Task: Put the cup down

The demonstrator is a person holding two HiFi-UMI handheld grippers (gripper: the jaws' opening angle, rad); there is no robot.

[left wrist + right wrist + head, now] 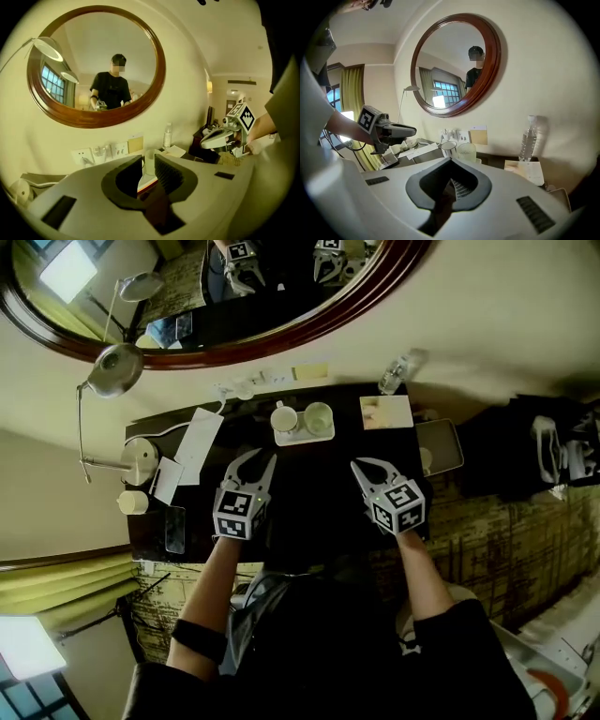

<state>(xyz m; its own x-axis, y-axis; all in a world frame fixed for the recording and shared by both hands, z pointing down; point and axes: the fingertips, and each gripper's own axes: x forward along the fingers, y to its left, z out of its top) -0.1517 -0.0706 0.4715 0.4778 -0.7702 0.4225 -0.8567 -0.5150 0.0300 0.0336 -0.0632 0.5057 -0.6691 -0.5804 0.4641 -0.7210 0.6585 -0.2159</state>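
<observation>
— Where is the cup?
— The white cup [284, 418] stands upright on a small pale tray [303, 438]. The tray sits at the far edge of the dark table [314, 498], close to the wall and below the oval mirror [93, 65]. Neither gripper touches the cup.
— What does it look like?
— It is short, round and white, with a darker rim and what looks like a small handle at its side. A frosted, pale green tumbler [319, 416] stands just beside it on the same tray, to its right in the head view.
— And the tongs?
— The left gripper [263, 457] hangs over the table, short of the tray. Its jaws are only a narrow gap apart with nothing between them. The right gripper [360, 465] is level with it and well apart, its jaw tips pressed together on nothing.
— Anything else close by?
— A clear water bottle [394, 373] stands by the wall, right of the tray
</observation>
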